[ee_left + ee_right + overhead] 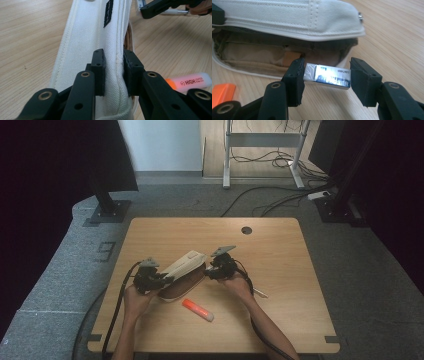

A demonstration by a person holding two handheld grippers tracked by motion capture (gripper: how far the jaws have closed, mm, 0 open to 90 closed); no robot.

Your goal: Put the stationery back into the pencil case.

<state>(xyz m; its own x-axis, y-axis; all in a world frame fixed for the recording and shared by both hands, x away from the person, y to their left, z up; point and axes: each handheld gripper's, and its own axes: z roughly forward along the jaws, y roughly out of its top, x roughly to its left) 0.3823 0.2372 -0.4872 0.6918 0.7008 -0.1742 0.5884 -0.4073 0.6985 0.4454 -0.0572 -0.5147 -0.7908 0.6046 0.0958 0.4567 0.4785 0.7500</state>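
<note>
**Pencil case held open, eraser at its mouth**

Container: one cream canvas pencil case with a brown lining (184,274), lying on the light wooden table (280,270). Its long axis runs from near-left to far-right in the high view. My left gripper (113,72) has its jaws pinched tight on the cream flap (82,37), holding it lifted so the mouth gapes towards my right hand. Contents: a tan inner pocket (254,53) and a small orange-brown piece (291,57) deep inside; what that piece is I cannot tell.

Item in hand: one small white eraser in a blue-and-white paper sleeve (327,75), printed lettering facing up. My right gripper (325,80) has it clamped by its two short ends, jaws roughly half apart, the long axis spanning pad to pad. It hovers just above the table, directly before the case's open mouth and crosswise to the opening.

Surroundings: one orange highlighter with a clear cap (197,310) lies on the table just in front of the case, near me. One pen (260,293) lies by my right wrist. Neither blocks the mouth.
</note>
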